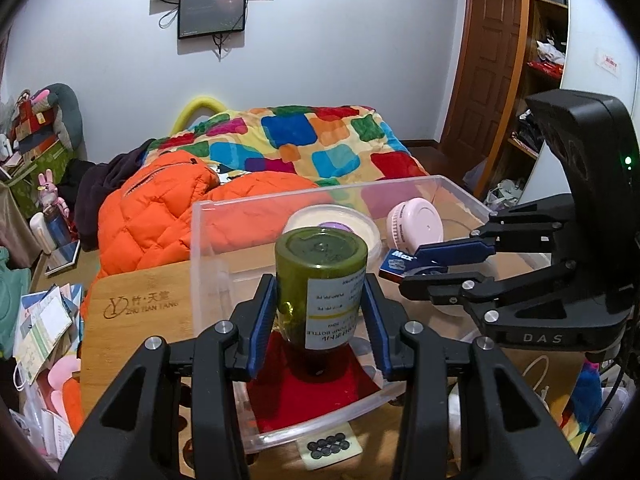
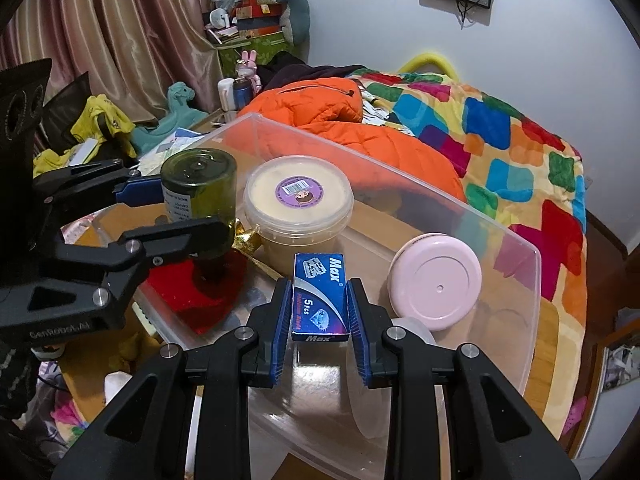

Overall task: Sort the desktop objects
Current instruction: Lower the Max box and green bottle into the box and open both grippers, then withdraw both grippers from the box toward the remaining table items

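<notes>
right claw [image 2: 319,322] clamps blue Max box [image 2: 319,296] | left claw [image 2: 188,204] grips green bottle [image 2: 200,196] | over clear bin [image 2: 500,248]

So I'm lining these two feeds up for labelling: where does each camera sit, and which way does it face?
Left wrist: rides the left gripper, looking along its fingers over the clear bin toward the bed; its jaws hold the inverted green bottle; the right gripper enters from the right.
Right wrist: rides the right gripper, looking across the bin toward bed and curtain; its jaws hold the blue Max box; the left gripper enters from the left.
Shared: bin, bottle, box, cream tub, pink round case, both grippers.
</notes>
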A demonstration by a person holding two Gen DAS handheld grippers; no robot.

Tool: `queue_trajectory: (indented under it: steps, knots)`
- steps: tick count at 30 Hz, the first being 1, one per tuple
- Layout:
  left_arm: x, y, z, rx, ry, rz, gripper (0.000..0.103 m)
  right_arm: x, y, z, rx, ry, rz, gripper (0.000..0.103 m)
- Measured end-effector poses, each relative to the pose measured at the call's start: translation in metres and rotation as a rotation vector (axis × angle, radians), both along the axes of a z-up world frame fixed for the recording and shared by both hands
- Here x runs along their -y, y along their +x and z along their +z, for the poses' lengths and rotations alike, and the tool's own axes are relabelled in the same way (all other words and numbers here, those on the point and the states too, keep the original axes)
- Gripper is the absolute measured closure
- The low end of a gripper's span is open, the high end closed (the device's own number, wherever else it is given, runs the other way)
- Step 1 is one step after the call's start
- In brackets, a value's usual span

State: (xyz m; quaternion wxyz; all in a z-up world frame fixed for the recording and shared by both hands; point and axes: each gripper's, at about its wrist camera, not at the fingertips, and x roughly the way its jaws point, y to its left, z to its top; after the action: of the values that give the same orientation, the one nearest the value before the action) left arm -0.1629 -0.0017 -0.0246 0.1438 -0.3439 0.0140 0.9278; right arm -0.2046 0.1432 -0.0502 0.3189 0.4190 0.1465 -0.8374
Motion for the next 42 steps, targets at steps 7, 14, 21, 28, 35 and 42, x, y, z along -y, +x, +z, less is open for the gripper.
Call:
queue_trajectory:
  steps: [7, 14, 21, 28, 35, 42]
  knots:
    - [-0.004, 0.000, -0.002, -0.004, -0.023, 0.003, 0.059, -0.002, -0.001, 0.000, -0.008, -0.008, -0.004, 0.075]
    - [-0.004, 0.000, -0.001, 0.009, -0.008, 0.004, 0.055, -0.008, -0.005, 0.001, 0.016, -0.044, -0.035, 0.063]
    - [-0.004, 0.012, 0.010, -0.046, -0.030, 0.021, 0.037, -0.012, 0.004, 0.012, -0.046, -0.033, -0.049, 0.047]
    - [0.003, 0.021, 0.022, -0.065, -0.025, 0.046, 0.028, -0.022, 0.017, 0.029, -0.118, -0.038, -0.102, 0.030]
    - [0.004, 0.035, 0.026, -0.061, -0.027, 0.063, 0.009, -0.040, 0.024, 0.034, -0.094, -0.066, -0.171, 0.019]
    - [0.007, 0.050, 0.026, -0.054, -0.031, 0.079, 0.007, -0.049, 0.046, 0.036, -0.100, -0.086, -0.188, 0.019]
